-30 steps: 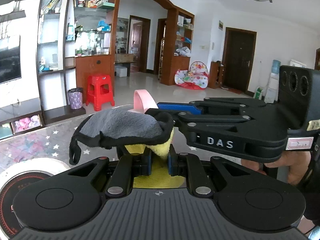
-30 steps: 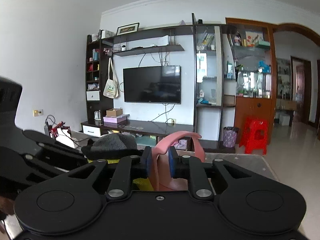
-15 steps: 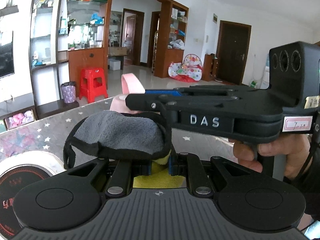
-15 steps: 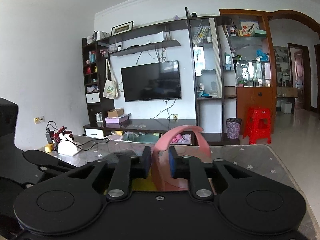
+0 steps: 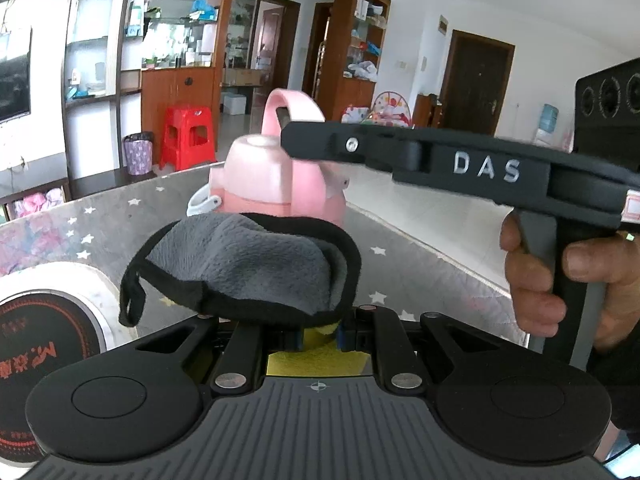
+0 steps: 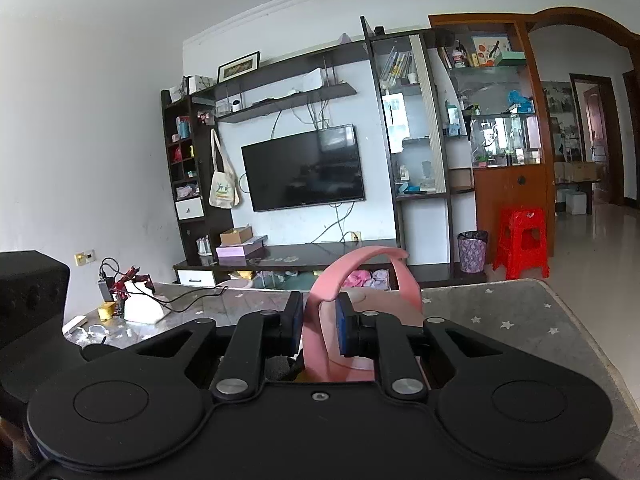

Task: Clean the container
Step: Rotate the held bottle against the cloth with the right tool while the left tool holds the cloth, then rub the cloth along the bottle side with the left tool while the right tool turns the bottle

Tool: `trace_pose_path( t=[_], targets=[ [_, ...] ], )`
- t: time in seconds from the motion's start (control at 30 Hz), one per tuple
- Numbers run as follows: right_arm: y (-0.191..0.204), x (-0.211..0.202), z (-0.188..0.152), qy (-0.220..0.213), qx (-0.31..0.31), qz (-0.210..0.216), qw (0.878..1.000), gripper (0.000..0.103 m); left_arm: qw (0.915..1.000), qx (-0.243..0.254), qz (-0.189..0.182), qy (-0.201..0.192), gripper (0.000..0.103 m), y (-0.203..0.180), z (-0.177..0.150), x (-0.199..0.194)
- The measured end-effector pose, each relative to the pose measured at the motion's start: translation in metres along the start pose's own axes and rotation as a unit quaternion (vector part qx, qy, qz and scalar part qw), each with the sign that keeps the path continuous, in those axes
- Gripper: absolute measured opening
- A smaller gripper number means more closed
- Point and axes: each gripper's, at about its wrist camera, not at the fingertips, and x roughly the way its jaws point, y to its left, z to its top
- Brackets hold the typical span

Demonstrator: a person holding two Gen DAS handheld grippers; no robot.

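Note:
A pink bottle (image 5: pixel 280 184) with a pink loop handle (image 5: pixel 294 106) stands over the grey star-patterned table (image 5: pixel 420 264). My right gripper (image 6: pixel 318 330) is shut on that handle (image 6: pixel 360 264); it reaches in from the right in the left wrist view (image 5: pixel 292 142). My left gripper (image 5: pixel 318 336) is shut on a cleaning cloth (image 5: pixel 244 264), grey with a black rim and a yellow underside, held just in front of the bottle. The bottle's lower body is hidden behind the cloth.
A round white appliance with a black top (image 5: pixel 44 332) sits at the left on the table. A white box with cables (image 6: pixel 140 308) lies at the table's far left. A red stool (image 6: pixel 522 240) and a TV unit (image 6: pixel 304 168) stand beyond.
The right gripper has lifted the pink bottle by its handle, so its lid and body now show above the cloth. The cloth stays in the left gripper.

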Motion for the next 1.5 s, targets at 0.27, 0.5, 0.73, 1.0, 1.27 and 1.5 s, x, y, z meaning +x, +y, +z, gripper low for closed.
trace_pose_path(
  t=[0.27,0.5,0.73,1.0,1.27,1.5],
  targets=[
    [0.000,-0.004,-0.015,-0.010,-0.012,-0.013,1.000,0.020,0.9996,-0.017,0.001,0.021,0.015,0.005,-0.014,0.008],
    [0.000,-0.016,-0.023,-0.011,-0.032,-0.026,0.999,0.020,0.9990,-0.031,0.001,0.032,0.015,0.007,-0.022,0.012],
    [0.000,-0.023,-0.032,-0.011,-0.031,-0.033,0.999,0.020,0.9976,-0.046,-0.002,0.052,0.015,0.011,-0.030,0.022],
    [0.007,-0.024,-0.043,-0.001,-0.031,-0.039,0.999,0.020,0.9954,-0.063,-0.005,0.073,0.015,0.019,-0.041,0.031],
    [0.027,-0.038,-0.044,0.002,-0.038,-0.041,0.998,0.024,0.9978,-0.051,0.005,0.042,0.015,0.018,-0.022,0.007],
    [0.037,-0.034,-0.043,0.004,-0.053,-0.051,0.997,0.026,0.9997,-0.022,0.013,0.002,0.015,0.019,0.010,-0.014]
  ],
)
